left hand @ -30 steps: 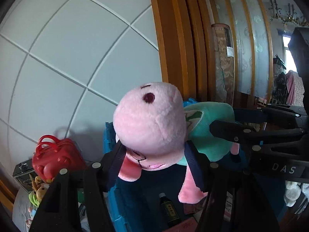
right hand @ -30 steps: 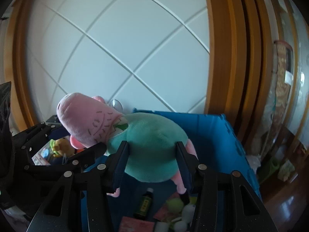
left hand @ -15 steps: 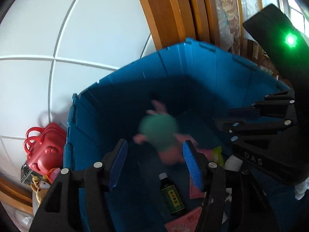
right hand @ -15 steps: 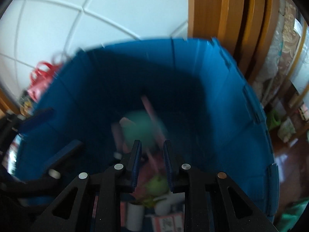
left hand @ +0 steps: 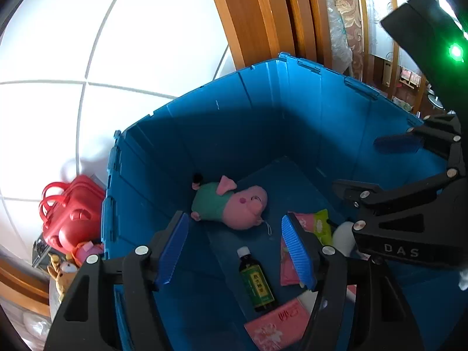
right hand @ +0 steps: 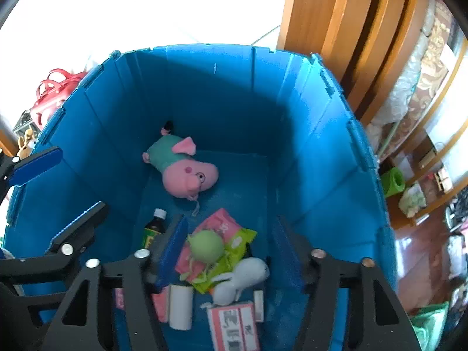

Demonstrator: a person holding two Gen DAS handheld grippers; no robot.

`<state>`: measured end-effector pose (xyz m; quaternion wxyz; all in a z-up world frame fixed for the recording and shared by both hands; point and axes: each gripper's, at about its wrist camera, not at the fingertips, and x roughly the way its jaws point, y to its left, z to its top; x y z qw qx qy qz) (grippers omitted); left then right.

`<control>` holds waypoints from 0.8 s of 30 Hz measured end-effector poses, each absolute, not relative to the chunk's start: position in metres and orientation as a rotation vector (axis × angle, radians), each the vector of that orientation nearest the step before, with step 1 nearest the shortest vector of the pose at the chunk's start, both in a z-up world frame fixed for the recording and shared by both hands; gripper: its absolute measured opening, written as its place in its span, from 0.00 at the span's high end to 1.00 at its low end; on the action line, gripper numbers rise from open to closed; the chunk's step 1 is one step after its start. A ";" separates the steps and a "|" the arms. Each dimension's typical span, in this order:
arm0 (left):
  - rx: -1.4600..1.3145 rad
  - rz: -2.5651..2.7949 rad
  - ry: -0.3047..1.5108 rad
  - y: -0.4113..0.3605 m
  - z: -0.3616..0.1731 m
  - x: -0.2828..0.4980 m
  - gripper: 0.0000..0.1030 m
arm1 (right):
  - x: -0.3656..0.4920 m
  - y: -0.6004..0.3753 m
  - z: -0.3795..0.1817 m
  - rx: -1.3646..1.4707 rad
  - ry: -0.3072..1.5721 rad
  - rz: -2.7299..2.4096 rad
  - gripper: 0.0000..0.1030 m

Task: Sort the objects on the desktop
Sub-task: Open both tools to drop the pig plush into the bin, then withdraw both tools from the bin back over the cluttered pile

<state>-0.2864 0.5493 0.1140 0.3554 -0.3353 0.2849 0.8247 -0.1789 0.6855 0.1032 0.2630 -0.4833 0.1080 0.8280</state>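
both my tongs wide, gripping nothing: left gripper, right gripper over the blue bin. pig plush lies on the bin floor, near brown bottle.

Inside the blue crate, bare floor lies right of the plush pig — passable; nearer the camera, packets, a bottle and rolls crowd it.
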 end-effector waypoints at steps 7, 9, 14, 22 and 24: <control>-0.885 2.076 0.679 0.526 0.124 -0.264 0.35 | -0.154 0.670 0.114 -1.311 0.266 2.217 0.09; -0.866 2.071 0.663 0.517 0.129 -0.254 0.35 | -0.147 0.664 0.116 -1.294 0.264 2.221 0.06; -0.800 2.105 0.582 0.484 0.145 -0.230 0.35 | -0.124 0.640 0.128 -1.209 0.289 2.254 0.02; -0.641 2.239 0.416 0.415 0.167 -0.190 0.19 | -0.091 0.585 0.146 -1.024 0.247 2.364 0.01; -0.638 2.271 0.347 0.395 0.168 -0.184 0.19 | -0.084 0.570 0.149 -0.984 0.220 2.416 0.01</control>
